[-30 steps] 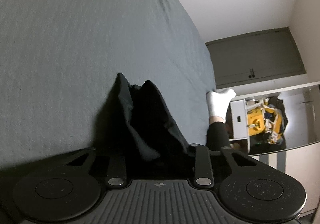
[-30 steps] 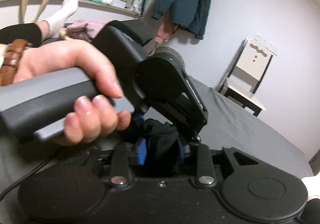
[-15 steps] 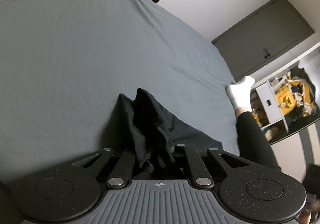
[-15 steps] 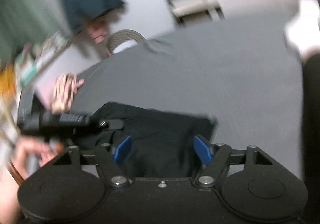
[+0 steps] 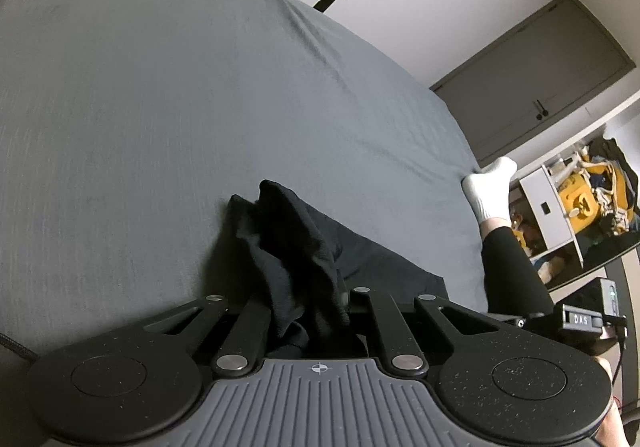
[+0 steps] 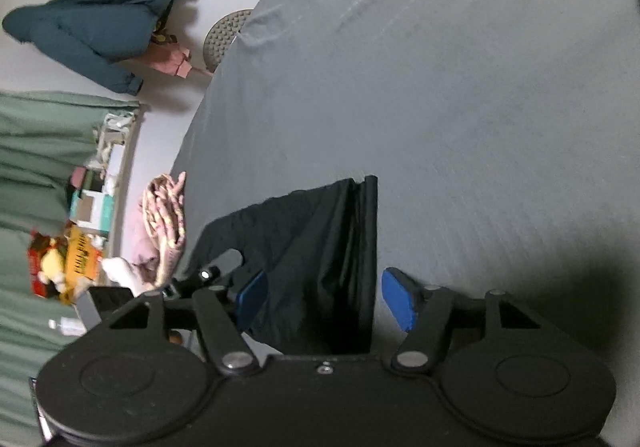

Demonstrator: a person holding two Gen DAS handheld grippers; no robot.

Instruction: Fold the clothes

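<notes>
Item: one black garment (image 5: pixel 304 247), on the grey bed (image 5: pixel 160 95), bunched and running from my left tongs (image 5: pixel 306 299) across to my right tongs (image 6: pixel 320 295).
Left tongs: clamped on its gathered edge.
Right tongs: blue pads (image 6: pixel 398 303) apart, cloth between them, unpinched.
Count: one garment, two tongs.
Nearer: left.

Bedroom: bed (image 5: pixel 200 87), hung jacket (image 6: pixel 96 27)

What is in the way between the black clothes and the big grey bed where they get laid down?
Nothing visible. The black garment hangs bunched in the left tongs, and the right tongs are open around its edge. The grey bed sheet beyond it is bare.
</notes>
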